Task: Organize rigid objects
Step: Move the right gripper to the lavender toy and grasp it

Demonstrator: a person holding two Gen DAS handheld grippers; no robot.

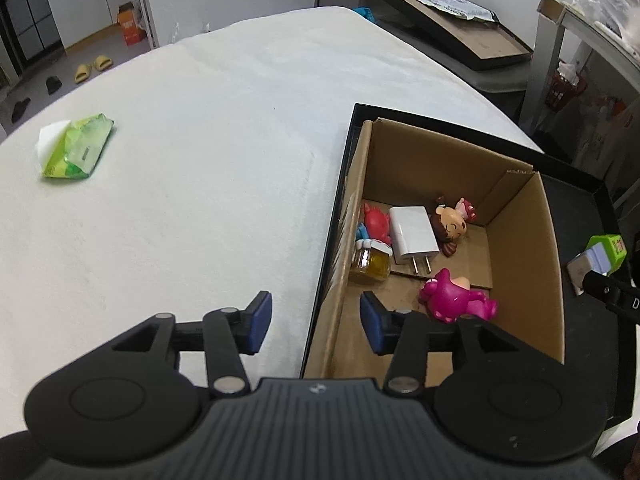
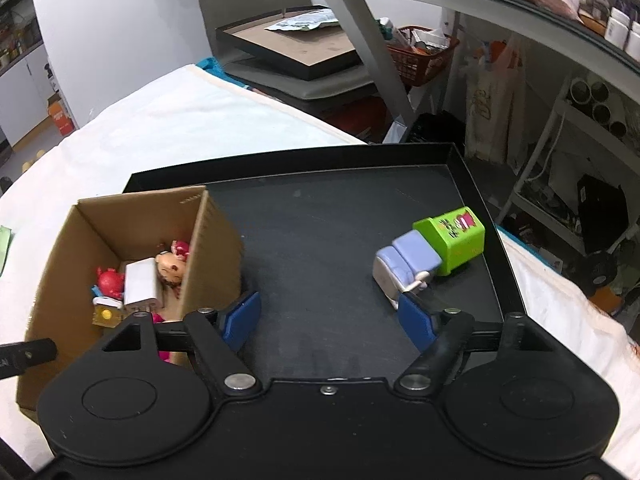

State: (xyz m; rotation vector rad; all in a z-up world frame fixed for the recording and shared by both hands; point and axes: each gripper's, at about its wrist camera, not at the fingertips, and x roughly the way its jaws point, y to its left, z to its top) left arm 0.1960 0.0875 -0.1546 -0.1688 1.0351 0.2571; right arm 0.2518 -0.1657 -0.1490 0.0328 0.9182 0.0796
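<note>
A cardboard box (image 1: 520,220) (image 2: 216,240) stands in a black tray (image 2: 320,208) (image 1: 580,200) on the white-covered table. In the box lie a white charger (image 1: 412,234) (image 2: 138,282), a girl figurine (image 1: 452,226) (image 2: 170,266), a red toy (image 1: 376,222) (image 2: 110,280), a small yellow jar (image 1: 370,262) (image 2: 106,312) and a pink bear (image 1: 456,296). A green and lilac toy (image 2: 436,254) (image 1: 602,256) lies on the tray floor right of the box. My left gripper (image 1: 316,322) is open and empty over the box's near left wall. My right gripper (image 2: 330,320) is open and empty over the tray, its right fingertip (image 2: 414,318) close to the green toy.
A green tissue pack (image 1: 76,148) lies on the table at the left. Another black tray with a brown floor (image 1: 460,28) (image 2: 296,40) sits on a stand beyond the table. A shelf unit with clutter (image 2: 560,80) stands at the right.
</note>
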